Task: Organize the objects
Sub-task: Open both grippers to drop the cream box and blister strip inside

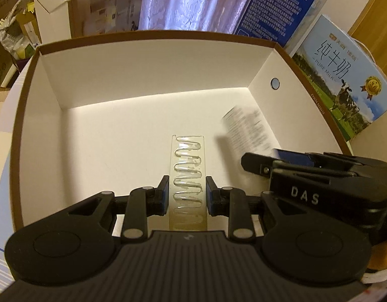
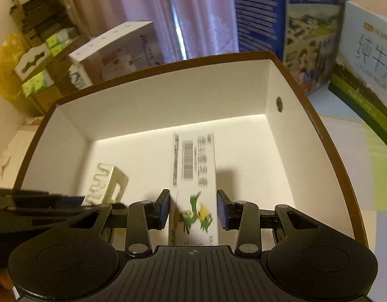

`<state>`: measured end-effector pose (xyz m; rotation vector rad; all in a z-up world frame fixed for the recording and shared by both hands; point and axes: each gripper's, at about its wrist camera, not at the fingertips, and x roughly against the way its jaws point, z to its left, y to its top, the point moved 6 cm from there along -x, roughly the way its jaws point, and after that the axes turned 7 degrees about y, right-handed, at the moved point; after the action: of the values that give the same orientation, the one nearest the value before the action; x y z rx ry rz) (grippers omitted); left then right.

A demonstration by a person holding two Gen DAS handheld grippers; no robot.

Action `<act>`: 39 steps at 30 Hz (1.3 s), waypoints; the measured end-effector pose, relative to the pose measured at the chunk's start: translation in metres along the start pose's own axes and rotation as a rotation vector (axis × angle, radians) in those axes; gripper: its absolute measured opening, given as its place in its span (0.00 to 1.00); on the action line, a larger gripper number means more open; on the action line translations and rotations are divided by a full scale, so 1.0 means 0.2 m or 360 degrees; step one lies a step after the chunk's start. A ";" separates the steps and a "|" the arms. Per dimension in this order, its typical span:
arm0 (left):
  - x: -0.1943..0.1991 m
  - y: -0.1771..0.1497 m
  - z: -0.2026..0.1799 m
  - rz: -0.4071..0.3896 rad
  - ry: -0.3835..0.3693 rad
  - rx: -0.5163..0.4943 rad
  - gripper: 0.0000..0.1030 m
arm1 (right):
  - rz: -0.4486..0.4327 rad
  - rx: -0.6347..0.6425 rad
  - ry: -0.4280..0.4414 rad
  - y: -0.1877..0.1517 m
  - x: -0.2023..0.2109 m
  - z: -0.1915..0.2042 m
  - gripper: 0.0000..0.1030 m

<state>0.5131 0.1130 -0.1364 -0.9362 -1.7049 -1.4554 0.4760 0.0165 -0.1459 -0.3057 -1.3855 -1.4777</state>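
A: Handling note first: the clear strip (image 1: 188,176) in the left gripper (image 1: 186,196) looks light, thin plastic with a wavy ridge moulded along it, likely slick and easy to bend. Jaws are nearly shut on its long edges, near its close end.

B: And the right gripper (image 2: 193,209)?

A: Partly open, clamped on the sides of a white carton (image 2: 193,176), long and flat-faced, with a barcode and a green and yellow cartoon. Stiff card, probably light; grip on the narrow sides, low on its length, seems sound.

B: Position relative to the big box (image 1: 148,58)?

A: Both items hang over its open top, above the bare white floor; carton toward the wall with the round dot (image 1: 275,83), strip beside it, nearer the middle. Box is smooth white card inside with a brown rim.

B: Outside it?

A: Milk carton (image 1: 344,85) just past the dotted wall, curtain (image 1: 188,0) behind the far wall.
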 end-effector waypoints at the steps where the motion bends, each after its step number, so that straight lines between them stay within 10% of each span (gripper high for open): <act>1: -0.01 0.00 0.00 0.0005 -0.0005 0.0001 0.23 | -0.0008 -0.0014 0.0010 0.00 0.00 -0.01 0.34; 11: -0.02 0.01 -0.04 0.0001 -0.0049 -0.0018 0.23 | -0.0083 -0.0089 -0.0007 0.02 0.10 -0.06 0.34; 17: 0.06 0.04 -0.08 -0.0084 -0.0108 -0.0047 0.62 | -0.0144 -0.0113 -0.0045 0.02 0.19 -0.06 0.35; 39: 0.65 -0.25 0.05 -0.0358 -0.0074 -0.0188 0.98 | -0.0403 -0.0402 0.0062 -0.33 0.84 0.15 0.35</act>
<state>0.4047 0.1292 -0.0502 -0.8673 -1.8217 -1.7082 0.3382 -0.0544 -0.0472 -0.2649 -1.2407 -1.8646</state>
